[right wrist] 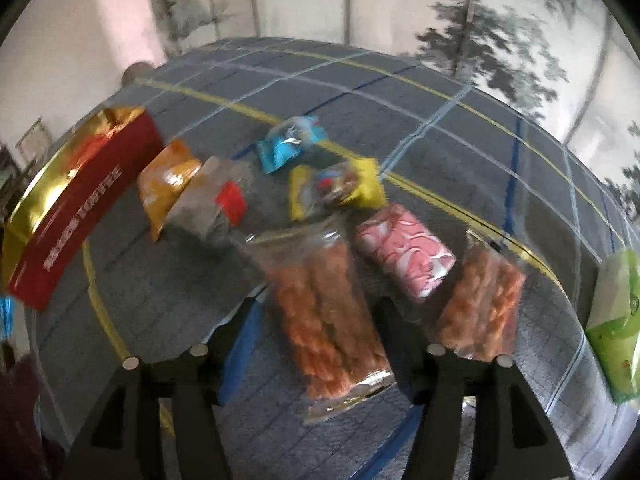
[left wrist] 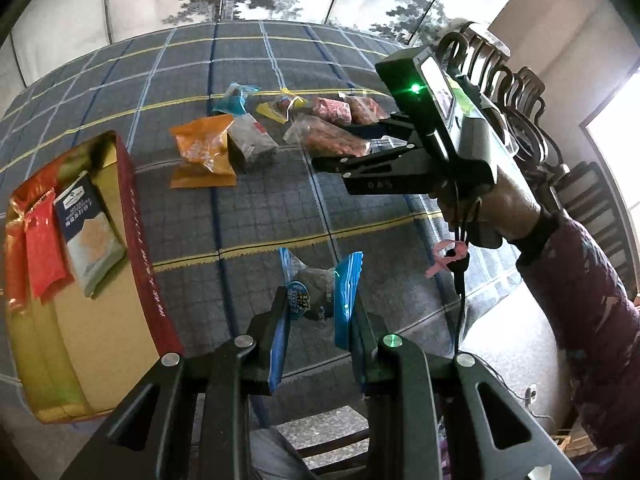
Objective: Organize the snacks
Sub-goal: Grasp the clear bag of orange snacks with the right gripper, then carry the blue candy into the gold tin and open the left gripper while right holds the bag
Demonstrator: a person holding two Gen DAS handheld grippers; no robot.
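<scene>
Snack pack (left wrist: 314, 296) in blue wrap clamped between left gripper (left wrist: 316, 320) fingers above checked tablecloth (left wrist: 240, 216), red box (left wrist: 136, 240) at left holding packs, right gripper (right wrist: 320, 320) jaws apart around clear orange-stick bag (right wrist: 324, 312), more snacks scattered far behind.

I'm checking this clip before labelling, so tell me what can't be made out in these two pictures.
- Right wrist view: motion blur smears the print on the long orange snack pack.
- Left wrist view: left gripper fingers cover both ends of the blue packet.
- Left wrist view: the picture's edge cuts the red box, hiding its left side.
</scene>
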